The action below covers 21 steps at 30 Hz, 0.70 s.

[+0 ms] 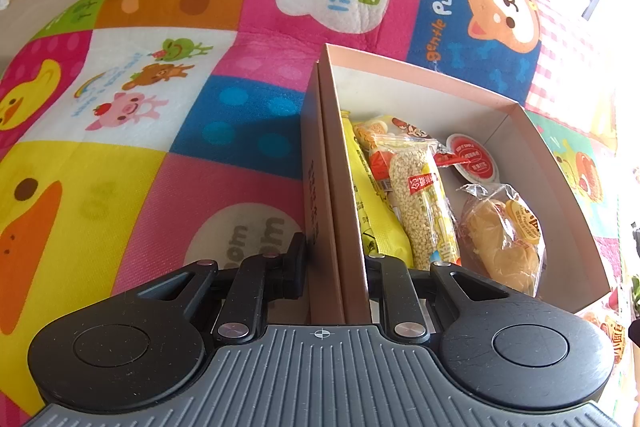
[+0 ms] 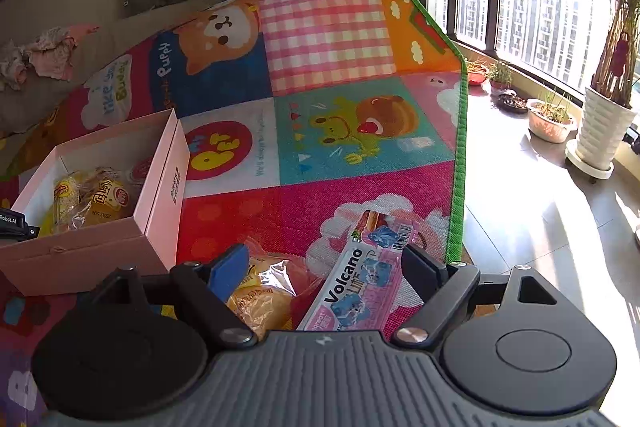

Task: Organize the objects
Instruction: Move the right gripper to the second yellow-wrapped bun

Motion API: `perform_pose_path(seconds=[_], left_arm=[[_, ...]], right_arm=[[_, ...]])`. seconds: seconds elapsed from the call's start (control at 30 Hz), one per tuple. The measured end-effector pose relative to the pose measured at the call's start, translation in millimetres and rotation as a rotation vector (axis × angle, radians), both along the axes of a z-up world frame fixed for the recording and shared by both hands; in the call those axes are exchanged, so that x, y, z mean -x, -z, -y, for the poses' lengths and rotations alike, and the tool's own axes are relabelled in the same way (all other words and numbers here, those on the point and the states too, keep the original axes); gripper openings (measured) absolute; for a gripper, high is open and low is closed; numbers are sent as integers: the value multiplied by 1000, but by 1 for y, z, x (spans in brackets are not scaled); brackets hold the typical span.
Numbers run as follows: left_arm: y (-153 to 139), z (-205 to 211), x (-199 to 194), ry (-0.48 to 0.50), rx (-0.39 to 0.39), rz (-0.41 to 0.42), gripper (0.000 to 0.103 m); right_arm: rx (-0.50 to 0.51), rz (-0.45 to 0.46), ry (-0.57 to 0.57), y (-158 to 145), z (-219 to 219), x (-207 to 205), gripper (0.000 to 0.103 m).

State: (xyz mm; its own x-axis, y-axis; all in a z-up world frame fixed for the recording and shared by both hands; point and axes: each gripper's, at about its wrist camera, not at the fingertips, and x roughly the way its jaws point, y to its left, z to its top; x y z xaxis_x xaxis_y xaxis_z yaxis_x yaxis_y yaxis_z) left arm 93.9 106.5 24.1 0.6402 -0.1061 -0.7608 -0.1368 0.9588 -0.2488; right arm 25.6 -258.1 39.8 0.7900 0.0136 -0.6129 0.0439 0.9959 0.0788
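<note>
Left wrist: left gripper (image 1: pixel 335 259) pinching pink box (image 1: pixel 420 75) wall, snacks inside; right gripper (image 2: pixel 324 263) fingers spread.

The open box (image 2: pixel 120 239) sits on the play mat (image 2: pixel 340 131), holding snack packets (image 1: pixel 424 203). Toward the mat's window-side edge, near its front, a bread packet (image 2: pixel 260 295) lies just beside the Volcano packet (image 2: pixel 356 287).
</note>
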Motion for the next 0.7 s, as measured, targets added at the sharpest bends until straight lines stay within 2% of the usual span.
perform_pose_path(seconds=[0.23,0.37,0.57,0.7], left_arm=[[1,-2,1,-1,12,1,21],[1,-3,2,2,19,4,22],[2,-5,2,5,33,11,22],[3,-5,3,5,34,12,23]], right_arm=[[-53,-41,-133,2,-28,2,84],[-53,-90,-116,14,-34,-5,84],[-41,-89,-118,14,-34,-6,83],[-74,-105,-164,16,-37,-8,78]])
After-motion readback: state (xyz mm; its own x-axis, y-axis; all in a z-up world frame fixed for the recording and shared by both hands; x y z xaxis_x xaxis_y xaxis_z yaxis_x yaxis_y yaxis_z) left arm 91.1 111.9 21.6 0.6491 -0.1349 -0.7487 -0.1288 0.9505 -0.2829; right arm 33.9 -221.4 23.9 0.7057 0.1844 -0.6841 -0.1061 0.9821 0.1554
